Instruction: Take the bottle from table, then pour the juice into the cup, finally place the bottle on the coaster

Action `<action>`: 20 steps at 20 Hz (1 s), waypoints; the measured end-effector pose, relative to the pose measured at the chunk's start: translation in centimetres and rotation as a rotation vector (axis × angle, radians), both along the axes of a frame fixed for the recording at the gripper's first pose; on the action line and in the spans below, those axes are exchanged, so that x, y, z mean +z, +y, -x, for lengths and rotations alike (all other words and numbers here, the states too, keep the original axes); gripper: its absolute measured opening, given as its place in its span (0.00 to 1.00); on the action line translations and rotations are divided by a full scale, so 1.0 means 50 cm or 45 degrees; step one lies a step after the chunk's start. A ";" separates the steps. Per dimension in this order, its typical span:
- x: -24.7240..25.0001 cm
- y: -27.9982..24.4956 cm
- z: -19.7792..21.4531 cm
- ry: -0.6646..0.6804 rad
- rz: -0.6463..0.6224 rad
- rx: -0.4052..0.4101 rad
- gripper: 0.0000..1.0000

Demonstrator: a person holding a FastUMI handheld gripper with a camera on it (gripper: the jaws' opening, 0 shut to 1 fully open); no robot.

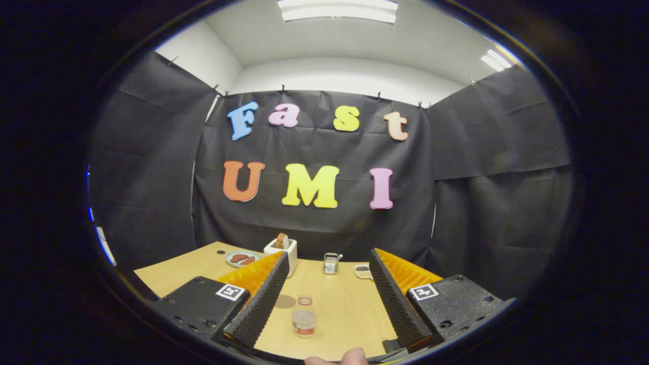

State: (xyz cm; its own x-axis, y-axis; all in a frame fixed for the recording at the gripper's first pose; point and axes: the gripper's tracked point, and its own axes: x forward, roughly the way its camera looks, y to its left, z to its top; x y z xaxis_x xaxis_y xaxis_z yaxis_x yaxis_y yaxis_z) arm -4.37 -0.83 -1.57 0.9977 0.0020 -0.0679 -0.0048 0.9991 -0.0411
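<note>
A small clear bottle (304, 317) with a narrow neck and a little reddish juice at its bottom stands upright on the wooden table (350, 309). It sits between my two fingers, nearer the left one, and touches neither. My gripper (328, 257) is open wide with nothing held. Just left of the bottle, beside the left finger, lies a round brownish coaster (285, 301). Beyond the fingertips, further back on the table, stands a small ribbed clear cup (330, 263).
At the back left are a white toaster (282, 249) with a slice in it and a plate (241, 259) of reddish food. A small dish (362, 271) lies by the right fingertip. A person's fingertip (351, 357) shows under the gripper.
</note>
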 end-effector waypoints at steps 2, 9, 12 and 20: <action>-0.014 0.002 0.011 0.023 0.012 0.010 1.00; -0.094 0.001 0.047 0.158 0.025 0.033 1.00; -0.139 0.008 0.049 0.228 0.018 0.052 1.00; -0.300 0.036 0.034 0.431 -0.027 0.110 1.00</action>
